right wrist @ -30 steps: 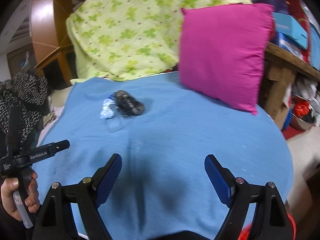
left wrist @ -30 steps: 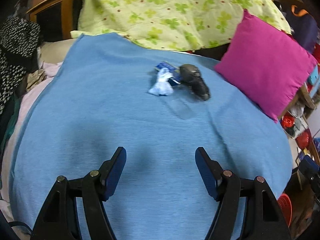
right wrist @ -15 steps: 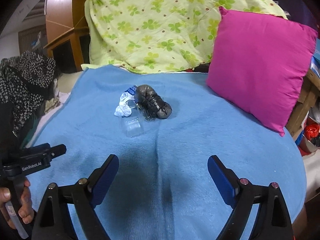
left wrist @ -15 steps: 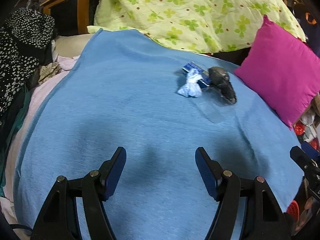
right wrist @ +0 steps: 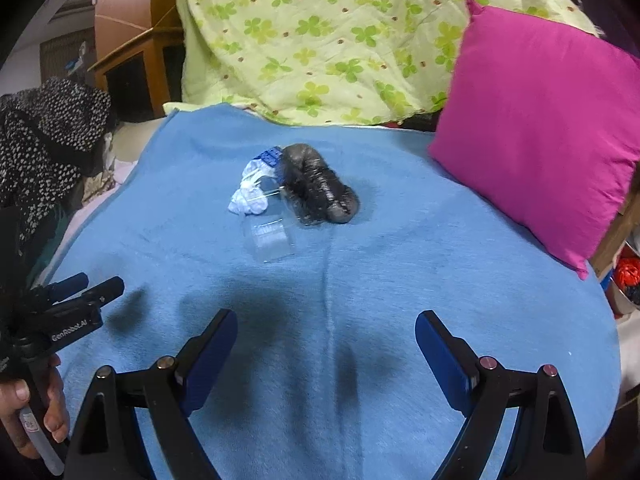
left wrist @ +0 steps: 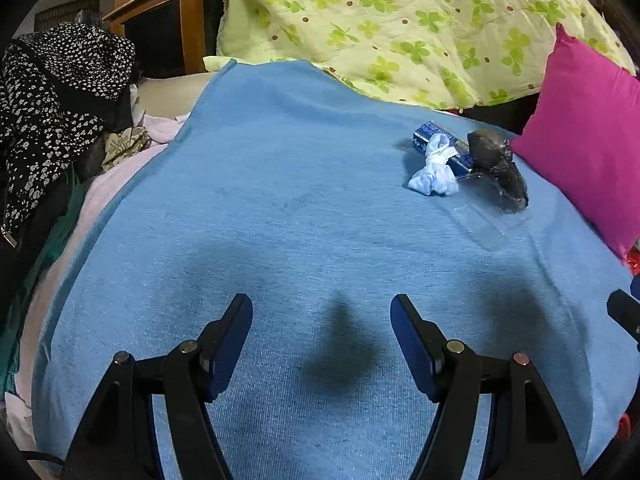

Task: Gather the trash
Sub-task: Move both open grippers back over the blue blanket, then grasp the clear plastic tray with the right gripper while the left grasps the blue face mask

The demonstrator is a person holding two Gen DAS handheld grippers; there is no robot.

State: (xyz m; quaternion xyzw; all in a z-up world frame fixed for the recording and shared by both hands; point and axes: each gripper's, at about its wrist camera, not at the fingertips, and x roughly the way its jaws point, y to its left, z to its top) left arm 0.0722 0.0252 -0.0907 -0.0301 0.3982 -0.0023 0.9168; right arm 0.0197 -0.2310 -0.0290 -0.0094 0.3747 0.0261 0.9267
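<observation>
Both hand-held grippers, left (left wrist: 321, 332) and right (right wrist: 326, 346), spread and empty, have closed in on the trash cluster (right wrist: 296, 196) (white crumpled wrapper, clear plastic, dark bag) mid blue bedspread (right wrist: 400, 280); pickup pending.

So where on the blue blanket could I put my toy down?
The near half of the blue blanket is bare, from the trash to the hand-held grippers, and so is its left side. It is crowded further back: crumpled tissue, clear plastic box and black bag bunch together near the pink pillow.

Blue-covered bed (left wrist: 280, 208), wooden cabinet (left wrist: 176, 16) behind
</observation>
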